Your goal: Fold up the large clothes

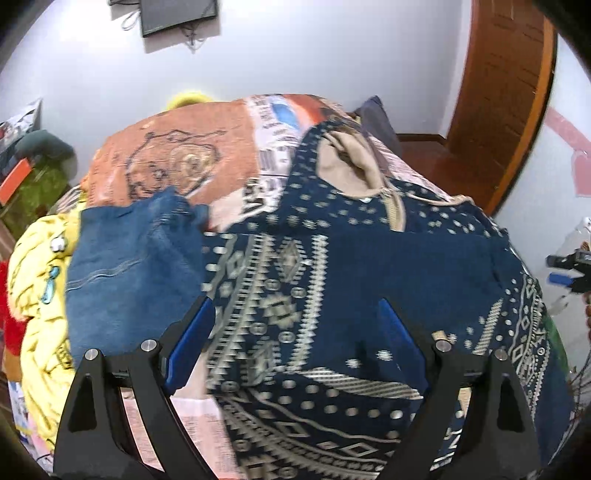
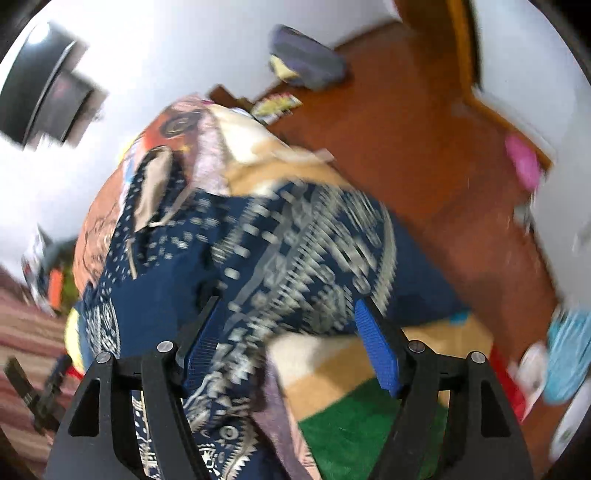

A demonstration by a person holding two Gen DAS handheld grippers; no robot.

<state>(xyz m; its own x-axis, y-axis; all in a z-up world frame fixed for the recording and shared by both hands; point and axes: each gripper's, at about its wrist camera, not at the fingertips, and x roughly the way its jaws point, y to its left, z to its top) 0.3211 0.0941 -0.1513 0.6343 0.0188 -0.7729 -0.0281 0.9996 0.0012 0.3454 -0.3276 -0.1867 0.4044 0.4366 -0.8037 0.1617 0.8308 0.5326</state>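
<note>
Left gripper (image 1: pixel 295 332) is spread wide from what I see, blue pads apart, nothing pinched; it hangs above the navy patterned garment (image 1: pixel 332 295), which fills the left wrist view from centre down to 6 o'clock. The garment lies spread on the bed, over a printed bedspread (image 1: pixel 177 147) that shows orange at 11 o'clock. Its beige-lined hood (image 1: pixel 347 162) sits at 12 to 1 o'clock. Blue jeans (image 1: pixel 129 266) lie at 9 o'clock, touching the garment's left edge, with a yellow printed cloth (image 1: pixel 40 277) further out at 9. A dark wall-mounted screen (image 1: pixel 177 14) is at 12 o'clock on the white wall, a wooden door (image 1: pixel 506 92) at 2 o'clock. Right gripper (image 2: pixel 291 339) is also parted, pads not pressing anything; the frame is motion-blurred. In the right wrist view the garment (image 2: pixel 295 251) runs from 10 o'clock through centre and passes under the left pad toward 6 o'clock, cloth between the fingers but not clamped as far as I can tell. The hood (image 2: pixel 151 184) sits at 10 o'clock. Wooden floor (image 2: pixel 424 147) takes 1 to 3 o'clock, a green patch (image 2: pixel 351 435) at 5 o'clock.
</note>
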